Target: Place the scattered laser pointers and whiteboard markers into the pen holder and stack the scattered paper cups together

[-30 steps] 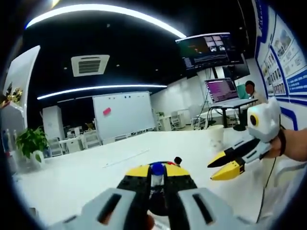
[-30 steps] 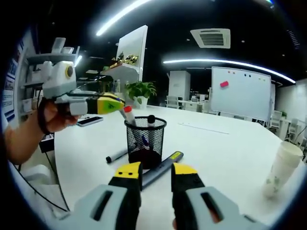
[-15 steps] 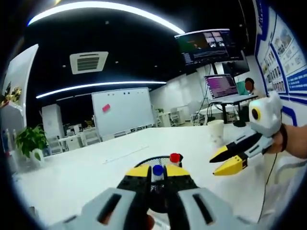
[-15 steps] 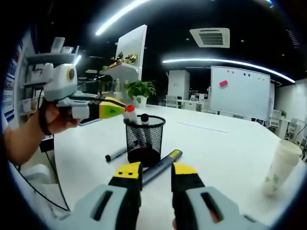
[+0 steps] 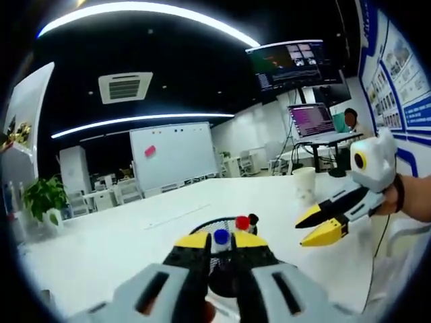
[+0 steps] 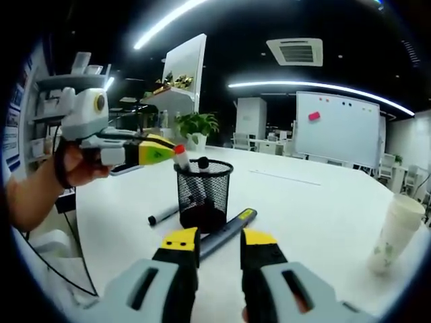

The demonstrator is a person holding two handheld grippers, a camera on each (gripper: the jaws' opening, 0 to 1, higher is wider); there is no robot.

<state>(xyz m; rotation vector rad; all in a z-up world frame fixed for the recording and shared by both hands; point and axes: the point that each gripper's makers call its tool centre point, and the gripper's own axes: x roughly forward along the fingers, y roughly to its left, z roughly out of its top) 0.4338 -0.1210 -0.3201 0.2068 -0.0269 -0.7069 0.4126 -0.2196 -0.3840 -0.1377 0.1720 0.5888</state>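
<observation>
Black mesh pen holder stands upright on the white desk, ahead of the right gripper. It holds markers: a red-capped marker leans at its left rim and a black-capped one sticks up just beside it. In the left gripper view the same holder sits right behind the left gripper, with a blue cap, red cap and black cap poking up over its rim.

The left gripper as seen from the right gripper view hangs at the holder's left rim, its yellow tips touching or nearly touching the red-capped marker (cannot tell if it clamps it). In its own view the jaws stand close with the blue cap in the narrow gap between them; whether they pinch it is unclear.

On the desk beside the holder: a dark marker lying flat to its left, and a long dark laser pointer with a yellowish end lying diagonally just in front, reaching toward the right gripper's jaws. Right gripper jaws are apart, nothing between them, hovering above the desk. In the left gripper view the right gripper also shows with jaws parted and empty, held by a hand.

A paper cup stands upright well apart to the right of the holder; same cup sits beyond the right gripper in the left gripper view.

Background: whiteboard, potted plant, laptop on a stand.
</observation>
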